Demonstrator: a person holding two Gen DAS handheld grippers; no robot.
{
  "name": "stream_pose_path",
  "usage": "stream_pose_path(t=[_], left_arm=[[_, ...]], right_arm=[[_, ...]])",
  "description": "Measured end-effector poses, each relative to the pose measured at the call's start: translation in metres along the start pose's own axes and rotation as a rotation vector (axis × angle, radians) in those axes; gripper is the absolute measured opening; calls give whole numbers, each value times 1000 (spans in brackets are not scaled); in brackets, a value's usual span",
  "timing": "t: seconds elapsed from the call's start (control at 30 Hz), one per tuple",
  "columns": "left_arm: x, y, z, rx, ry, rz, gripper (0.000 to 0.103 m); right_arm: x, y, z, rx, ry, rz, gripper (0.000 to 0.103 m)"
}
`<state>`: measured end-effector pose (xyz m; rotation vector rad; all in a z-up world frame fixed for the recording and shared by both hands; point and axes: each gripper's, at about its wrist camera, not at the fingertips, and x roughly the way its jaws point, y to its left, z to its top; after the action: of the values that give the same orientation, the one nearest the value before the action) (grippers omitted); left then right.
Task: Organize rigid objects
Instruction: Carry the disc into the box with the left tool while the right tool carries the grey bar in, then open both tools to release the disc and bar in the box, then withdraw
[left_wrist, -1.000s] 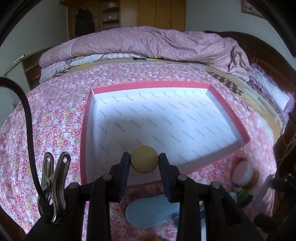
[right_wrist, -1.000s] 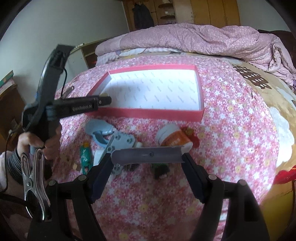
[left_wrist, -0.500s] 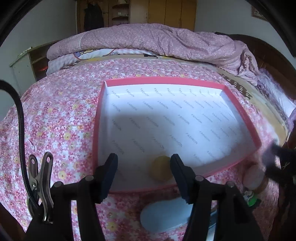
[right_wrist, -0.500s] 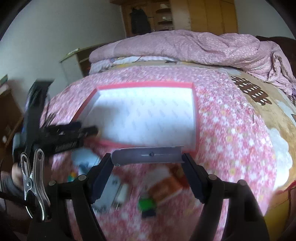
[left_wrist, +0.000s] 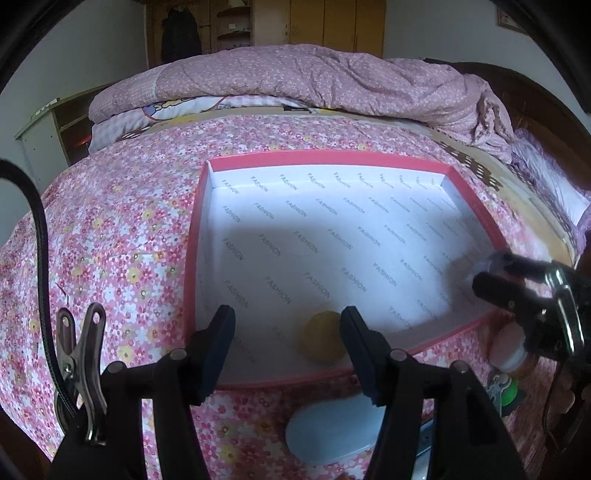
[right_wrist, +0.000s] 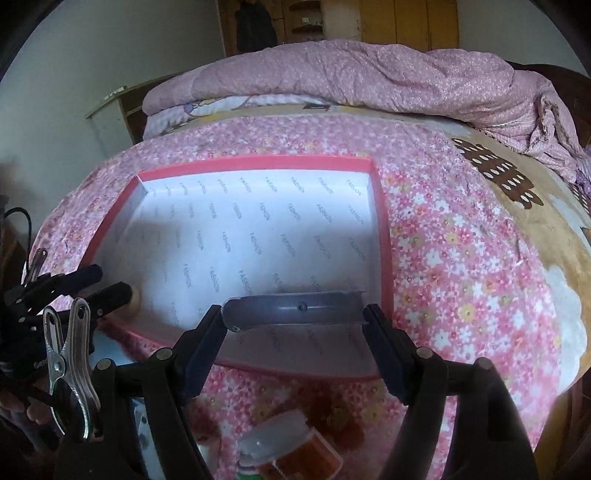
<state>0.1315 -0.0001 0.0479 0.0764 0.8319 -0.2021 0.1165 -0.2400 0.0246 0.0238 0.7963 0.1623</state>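
Note:
A shallow box with a pink rim (left_wrist: 190, 236) and white printed lining lies on the flowered bedspread; it also shows in the right wrist view (right_wrist: 384, 236). A yellow ball (left_wrist: 323, 339) rests inside it by the near wall. My left gripper (left_wrist: 286, 349) is open and empty, just above the box's near edge, with the ball between and beyond its fingers. My right gripper (right_wrist: 295, 326) is shut on a grey curved plastic piece (right_wrist: 293, 312) and holds it over the box's near right part.
A pale blue oval object (left_wrist: 332, 432) lies on the bedspread below the left gripper. An orange jar with a white lid (right_wrist: 291, 448) lies in front of the box. A green item (left_wrist: 504, 387) lies near it. A rumpled pink quilt (left_wrist: 314, 77) lies at the far end.
My left gripper opened and dropped the yellow ball into the box. My right gripper carried the grey piece forward from above the loose items to over the box.

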Motion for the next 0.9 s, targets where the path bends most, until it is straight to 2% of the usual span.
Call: stream_pose_path(t=[0.57,0.63,0.67,0.73,0.9], left_arm=[[0,0,1,-11,3,5,65],[0,0,2,-13,5,3,67],[0,-1,2,-12,9,2,68],[1,-3,2,-11,13,4,72],[0,-4,5,-32,41,15,73]], right_arm=[[0,4,-3,-13,13,2,78],[-1,4,-3,-10,12,-5,80],[-2,5,-3,-11,11,-7,85],[-3,7,-3,-19,13,-6,86],[-13,12,-4,-66,-32,-22,94]])
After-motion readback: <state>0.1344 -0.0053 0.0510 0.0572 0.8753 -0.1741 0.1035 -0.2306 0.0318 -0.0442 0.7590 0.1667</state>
